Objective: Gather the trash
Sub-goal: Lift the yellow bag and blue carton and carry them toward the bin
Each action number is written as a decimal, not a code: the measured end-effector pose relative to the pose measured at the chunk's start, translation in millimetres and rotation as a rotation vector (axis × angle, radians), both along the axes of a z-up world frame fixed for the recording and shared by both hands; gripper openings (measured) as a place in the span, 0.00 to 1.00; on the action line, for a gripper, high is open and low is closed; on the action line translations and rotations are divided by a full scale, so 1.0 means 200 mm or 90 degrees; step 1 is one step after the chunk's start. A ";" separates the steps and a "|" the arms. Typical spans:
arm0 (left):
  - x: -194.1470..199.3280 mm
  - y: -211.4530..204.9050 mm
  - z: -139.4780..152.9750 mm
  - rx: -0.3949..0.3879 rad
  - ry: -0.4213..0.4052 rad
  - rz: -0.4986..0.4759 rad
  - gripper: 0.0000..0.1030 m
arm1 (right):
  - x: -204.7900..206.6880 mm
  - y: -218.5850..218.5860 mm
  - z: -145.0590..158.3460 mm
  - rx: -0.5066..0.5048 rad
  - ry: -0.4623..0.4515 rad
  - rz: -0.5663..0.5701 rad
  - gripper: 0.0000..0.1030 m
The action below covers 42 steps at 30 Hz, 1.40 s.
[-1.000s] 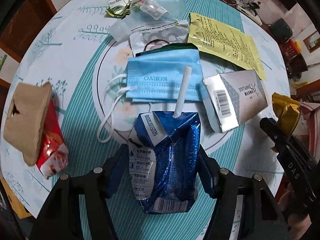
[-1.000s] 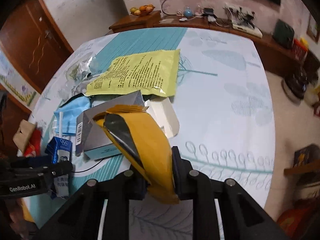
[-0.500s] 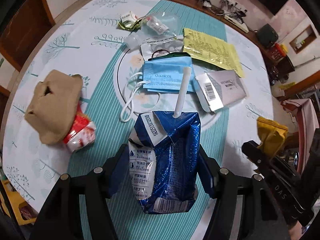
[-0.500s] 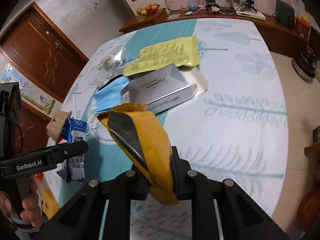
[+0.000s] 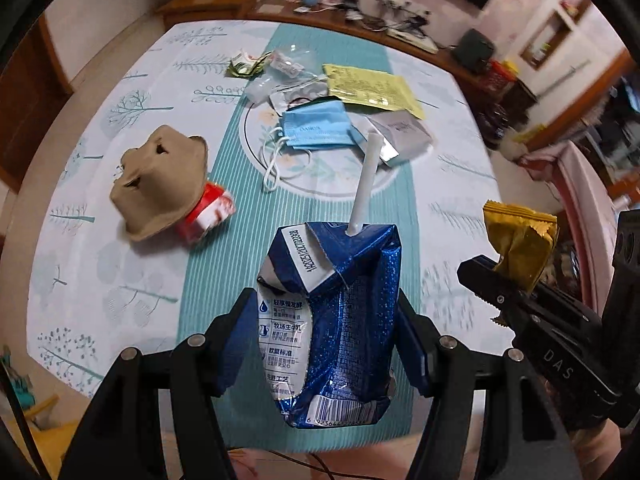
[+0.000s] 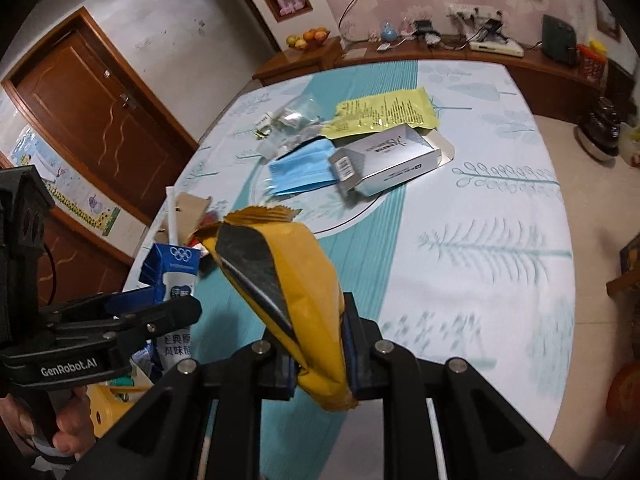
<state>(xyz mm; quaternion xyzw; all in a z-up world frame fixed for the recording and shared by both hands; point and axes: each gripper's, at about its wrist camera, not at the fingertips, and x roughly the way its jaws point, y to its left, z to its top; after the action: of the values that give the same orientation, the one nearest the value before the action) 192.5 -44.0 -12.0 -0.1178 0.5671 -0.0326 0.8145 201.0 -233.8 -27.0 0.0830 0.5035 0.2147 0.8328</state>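
Note:
My left gripper [image 5: 326, 328] is shut on a crumpled blue milk carton [image 5: 332, 320] with a white straw, held above the near edge of the round table [image 5: 120, 280]. My right gripper [image 6: 318, 344] is shut on a yellow snack wrapper [image 6: 296, 288], also lifted near the table's edge. Each gripper shows in the other's view: the right one with the wrapper [image 5: 518, 244], the left one with the carton [image 6: 176, 276]. On the table lie a blue face mask [image 5: 316, 128], a silver box [image 5: 400, 136], a yellow leaflet [image 5: 372, 88] and a brown cardboard piece [image 5: 160, 180] over a red wrapper [image 5: 208, 216].
Clear plastic bags and small wrappers [image 5: 276, 68] lie at the table's far side. A wooden sideboard [image 6: 440, 52] with cables and fruit runs along the back wall. A brown door [image 6: 100, 120] is at the left. A yellow object [image 6: 108, 400] shows below the left gripper.
Both grippers have pulled back and up from the table with their items still held. The trash pile now looks smaller and farther away.

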 end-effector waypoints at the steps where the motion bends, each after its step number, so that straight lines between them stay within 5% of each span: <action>1: -0.05 0.01 0.02 -0.005 -0.008 -0.015 0.62 | -0.06 0.02 0.02 -0.002 -0.006 -0.013 0.17; 17: -0.68 0.25 0.20 -0.051 -0.064 -0.205 0.62 | -1.10 0.35 0.06 0.002 0.037 -0.232 0.17; 27: -0.95 0.24 0.12 -0.047 -0.041 -0.232 0.62 | -1.33 0.39 -0.03 -0.017 0.078 -0.248 0.17; 34: -1.07 0.21 -0.08 -0.026 -0.048 -0.209 0.62 | -1.38 0.33 -0.29 -0.009 0.119 -0.248 0.17; 42: -1.21 0.18 -0.52 -0.007 -0.054 -0.158 0.62 | -1.34 0.30 -0.87 -0.026 0.178 -0.219 0.17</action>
<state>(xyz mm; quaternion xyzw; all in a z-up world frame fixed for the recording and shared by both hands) -49.7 -7.1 -116.1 -0.0495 0.5423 -0.1411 0.8268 -66.3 -173.7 -200.3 0.1801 0.5968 0.0456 0.7806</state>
